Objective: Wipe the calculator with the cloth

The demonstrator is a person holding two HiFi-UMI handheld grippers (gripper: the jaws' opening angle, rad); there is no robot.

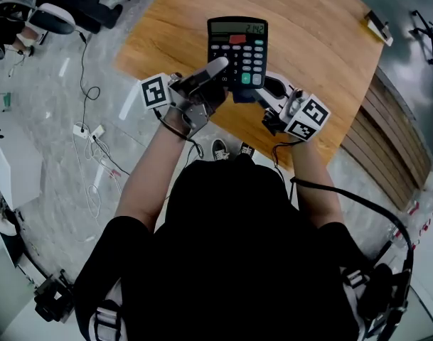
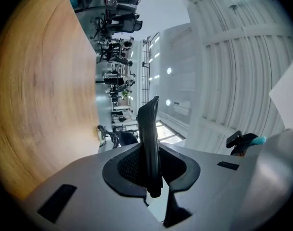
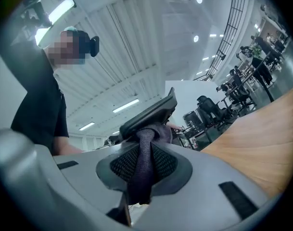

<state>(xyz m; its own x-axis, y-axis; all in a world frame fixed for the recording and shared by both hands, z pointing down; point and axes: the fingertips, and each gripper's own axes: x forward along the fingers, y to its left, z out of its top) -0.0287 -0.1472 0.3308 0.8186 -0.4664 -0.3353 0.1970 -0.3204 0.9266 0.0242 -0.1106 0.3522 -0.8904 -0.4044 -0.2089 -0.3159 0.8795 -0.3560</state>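
In the head view a black calculator (image 1: pixel 237 48), display lit, is held up over the wooden table (image 1: pixel 316 48), keys facing me. My left gripper (image 1: pixel 217 71) is shut on its lower left edge. In the left gripper view the calculator (image 2: pixel 148 138) stands edge-on, clamped between the jaws of the left gripper (image 2: pixel 153 173). My right gripper (image 1: pixel 262 92) is shut on a dark purple cloth (image 1: pixel 243 95), bunched against the calculator's bottom edge. In the right gripper view the cloth (image 3: pixel 142 162) runs between the jaws of the right gripper (image 3: pixel 144 171) and touches the calculator (image 3: pixel 151 112) above it.
A small white object (image 1: pixel 378 27) lies at the table's far right edge. On the floor to the left are cables and a white power strip (image 1: pixel 88 130). My shoes (image 1: pixel 220 148) show under the table's near edge. A slatted panel (image 1: pixel 383 148) flanks the table on the right.
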